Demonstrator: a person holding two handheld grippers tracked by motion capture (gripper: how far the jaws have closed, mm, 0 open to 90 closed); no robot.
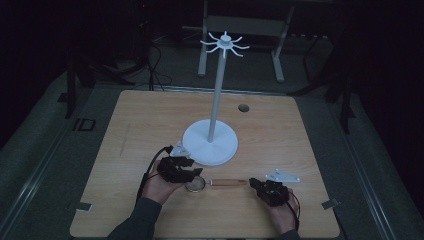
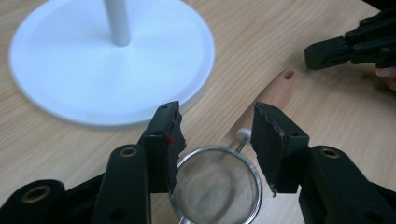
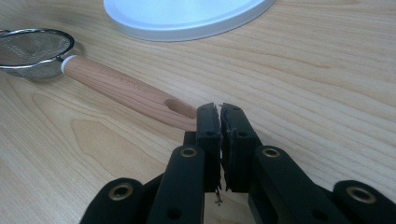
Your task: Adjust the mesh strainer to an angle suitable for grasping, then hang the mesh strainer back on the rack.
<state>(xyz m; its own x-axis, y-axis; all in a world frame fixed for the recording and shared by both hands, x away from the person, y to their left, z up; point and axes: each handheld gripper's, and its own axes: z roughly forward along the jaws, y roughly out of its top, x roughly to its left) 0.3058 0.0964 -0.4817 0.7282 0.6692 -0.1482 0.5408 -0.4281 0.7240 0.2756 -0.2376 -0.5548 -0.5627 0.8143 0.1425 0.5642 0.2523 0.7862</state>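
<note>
Nearest the person, the right claw [image 3: 219,112] sits pressed closed with nothing between its jaws, its tip just beside the holed end of the strainer's wooden handle [image 3: 126,89], while the left claw [image 2: 217,135] is spread wide over the mesh bowl of the small strainer [image 2: 215,186] lying flat on the wooden counter [image 1: 150,120]. Just beyond stands the white stand [image 1: 216,105], its round base [image 2: 70,74] near the strainer, and farther back its hooked top [image 1: 225,43].
</note>
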